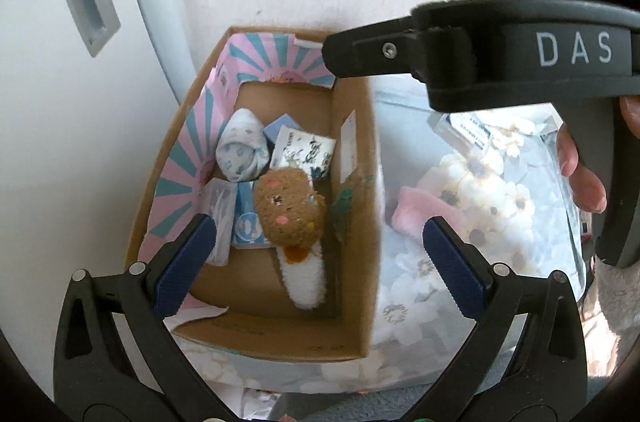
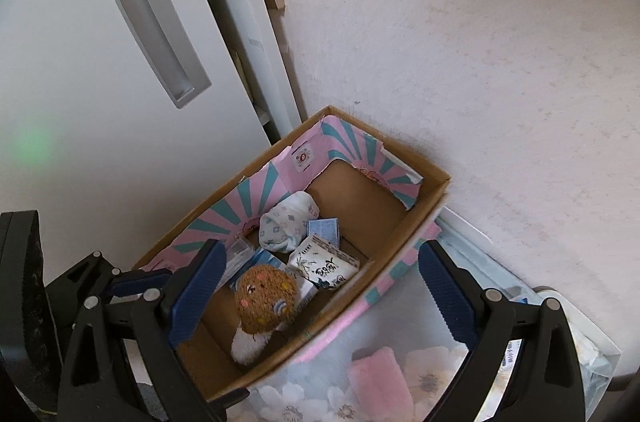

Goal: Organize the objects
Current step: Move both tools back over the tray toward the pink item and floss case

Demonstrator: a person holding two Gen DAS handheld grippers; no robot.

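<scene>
Soft daylight filled both fisheye views, washing the pale wall (image 2: 460, 42) nearly white. Straight lines bowed toward the black circular edges. The cardboard box (image 1: 352, 182) threw only faint shadow, its near wall smeared by blur in the left view. A green flare spot (image 2: 34, 144) marked the door (image 2: 80, 142).

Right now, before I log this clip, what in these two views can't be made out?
- Clear bag contents: left wrist view, the right tongs cross it and the plastic blurs them.
- Print on the small packets in the cardboard box: too small in both views.
- Box floor under the plush toy: covered.
- Pink cloth: right wrist view, cut off by the bottom edge.
</scene>
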